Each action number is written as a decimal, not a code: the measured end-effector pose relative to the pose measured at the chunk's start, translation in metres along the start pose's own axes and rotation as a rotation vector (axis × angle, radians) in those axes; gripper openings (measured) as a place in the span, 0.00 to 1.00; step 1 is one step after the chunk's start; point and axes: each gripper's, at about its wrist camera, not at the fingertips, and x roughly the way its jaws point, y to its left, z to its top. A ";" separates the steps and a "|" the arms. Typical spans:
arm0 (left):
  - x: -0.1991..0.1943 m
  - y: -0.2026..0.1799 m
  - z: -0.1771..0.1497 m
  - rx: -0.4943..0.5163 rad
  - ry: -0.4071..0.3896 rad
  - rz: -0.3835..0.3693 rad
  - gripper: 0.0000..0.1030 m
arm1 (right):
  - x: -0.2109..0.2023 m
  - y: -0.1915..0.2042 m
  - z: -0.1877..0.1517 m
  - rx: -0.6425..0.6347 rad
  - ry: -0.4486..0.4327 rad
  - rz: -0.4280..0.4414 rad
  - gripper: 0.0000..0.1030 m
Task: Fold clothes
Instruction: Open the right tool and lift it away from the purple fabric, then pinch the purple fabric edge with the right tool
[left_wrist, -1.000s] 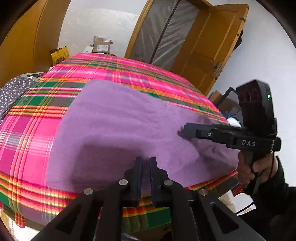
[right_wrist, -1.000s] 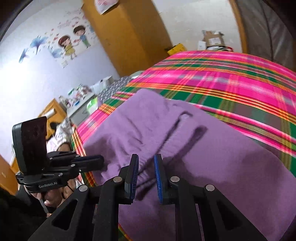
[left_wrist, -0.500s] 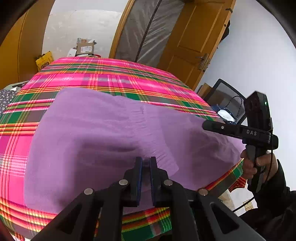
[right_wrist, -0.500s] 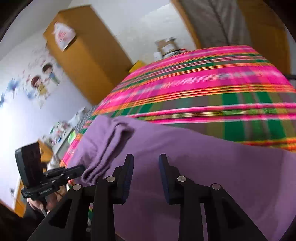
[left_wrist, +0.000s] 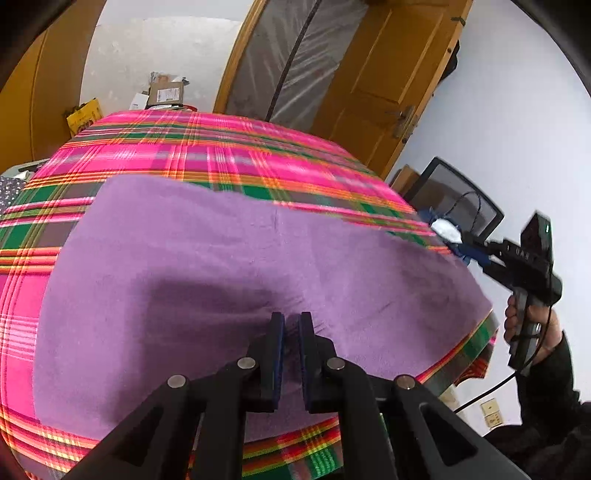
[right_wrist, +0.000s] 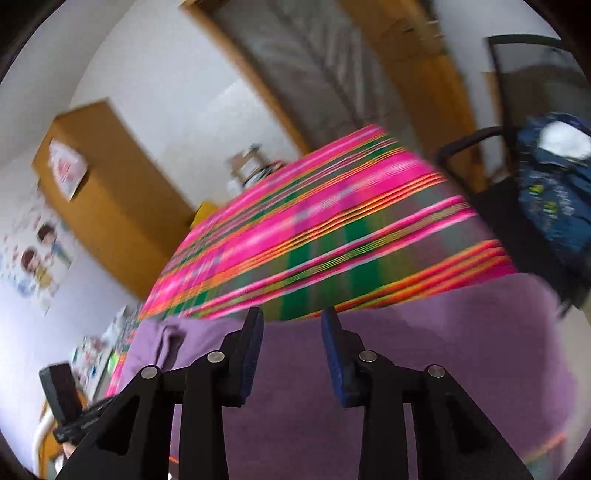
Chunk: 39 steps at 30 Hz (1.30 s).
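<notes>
A: Status on the fold?

B: Purple garment (left_wrist: 229, 266) lies spread on the plaid bed (left_wrist: 207, 147), centre frame. No finished fold that I can see, so most is left.

A: Claws?

B: Left claw (left_wrist: 291, 332) is clenched low centre on a pinch of the cloth. Right claw (right_wrist: 291, 332) is opening, nothing between its jaws.

A plaid bedspread (left_wrist: 229, 155), wooden door (left_wrist: 373, 96), wardrobe (right_wrist: 110, 192) and cardboard box (left_wrist: 166, 92).

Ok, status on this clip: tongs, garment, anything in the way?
Left tongs pinched on purple garment. Right tongs opening, nothing between them. Garment flat on plaid bed, no obstruction.
</notes>
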 end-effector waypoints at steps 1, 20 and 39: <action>-0.002 -0.002 0.002 0.004 -0.012 -0.004 0.06 | -0.009 -0.008 0.002 0.024 -0.023 -0.013 0.42; 0.013 -0.033 0.005 0.064 0.017 -0.086 0.06 | -0.102 -0.156 -0.053 0.604 -0.099 -0.092 0.57; 0.020 -0.047 0.004 0.088 0.045 -0.088 0.06 | -0.078 -0.209 -0.102 0.996 -0.058 0.232 0.62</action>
